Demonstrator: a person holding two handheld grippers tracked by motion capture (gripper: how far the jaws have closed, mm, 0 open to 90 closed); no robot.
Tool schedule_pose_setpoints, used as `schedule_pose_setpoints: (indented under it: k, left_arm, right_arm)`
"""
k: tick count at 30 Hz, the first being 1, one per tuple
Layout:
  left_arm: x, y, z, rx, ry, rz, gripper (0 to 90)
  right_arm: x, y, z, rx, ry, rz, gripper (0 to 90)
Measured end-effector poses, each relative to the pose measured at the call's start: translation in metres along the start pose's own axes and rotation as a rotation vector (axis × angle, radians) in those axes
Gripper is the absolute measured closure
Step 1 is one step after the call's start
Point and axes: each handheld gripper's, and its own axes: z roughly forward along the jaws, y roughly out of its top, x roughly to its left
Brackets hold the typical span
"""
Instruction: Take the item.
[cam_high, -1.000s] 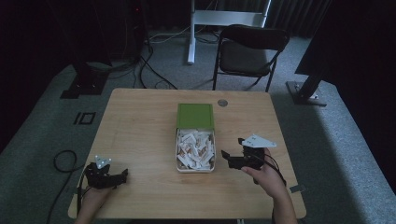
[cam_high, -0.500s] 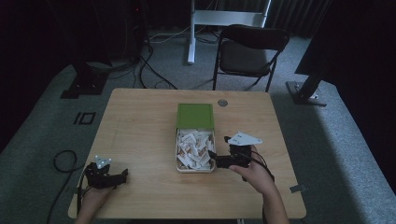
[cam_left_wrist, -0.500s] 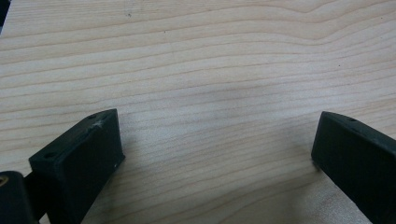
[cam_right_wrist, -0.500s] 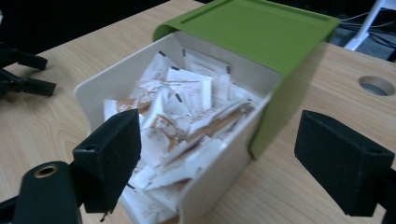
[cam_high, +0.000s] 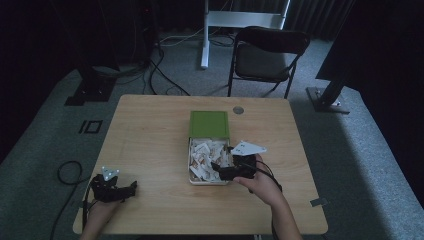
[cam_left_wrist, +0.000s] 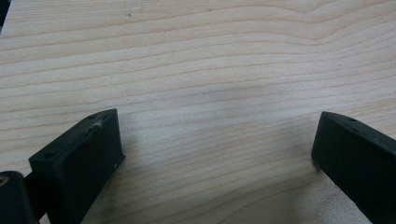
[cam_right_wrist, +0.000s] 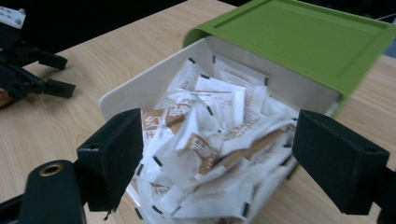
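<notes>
Pale wood surface (cam_high: 150, 130), grain running across it, set on grey carpet with a dark folding chair (cam_high: 267, 55) beyond its far edge. Near the middle of that surface, a white box (cam_high: 192, 165) heaped with small white and brown paper sachets (cam_high: 205, 152), its green lid (cam_high: 209, 123) slid back toward the far side and overlapping the box's far end. Just past the lid, toward the chair, a small round grey disc (cam_high: 238, 110) set in the wood. At the box's right wall, held by the person's right hand (cam_high: 262, 182), the right gripper (cam_high: 220, 170), tips reaching over the box's near right corner and pointing into the sachets; jaws spread wide, one to each side of the heap in the right gripper view, nothing between them, whether they touch the sachets not clear. On top of it, a grey three-cornered plate (cam_high: 248, 148). Well to the left of the box, near the surface's near left corner, the left gripper (cam_high: 131, 188) in the person's left hand (cam_high: 102, 200), pointing toward the box; jaws parted wide and empty, bare wood between them in the left gripper view, tips low against the grain. Seen again from the right gripper view, far off beyond the box's left wall, lying low on the wood.
</notes>
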Motion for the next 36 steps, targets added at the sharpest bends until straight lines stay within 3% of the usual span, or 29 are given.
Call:
schedule_pose_setpoints:
  k: [5,12,23,28,32,36]
  left_arm:
    - [0.000,0.000,0.000,0.000,0.000,0.000,2.7]
    - [0.000,0.000,0.000,0.000,0.000,0.000,2.7]
    - [0.000,0.000,0.000,0.001,0.000,0.002,2.7]
    - [0.000,0.000,0.000,0.000,0.000,0.001,2.7]
    - [0.000,0.000,0.000,0.000,0.000,0.001,2.7]
    - [0.000,0.000,0.000,0.000,0.000,0.001,2.7]
  right_arm:
    - [0.009,0.004,0.009,0.003,0.011,-0.017,19.2]
    - [0.017,0.004,0.020,0.016,-0.009,-0.039,24.4]
    - [0.023,0.000,0.031,0.026,-0.054,-0.015,37.5]
    - [0.026,-0.002,0.036,0.056,-0.073,-0.027,42.5]
    - [0.026,-0.003,0.038,0.074,-0.115,-0.026,47.1]
    - [0.028,-0.003,0.040,0.115,-0.126,-0.073,54.2]
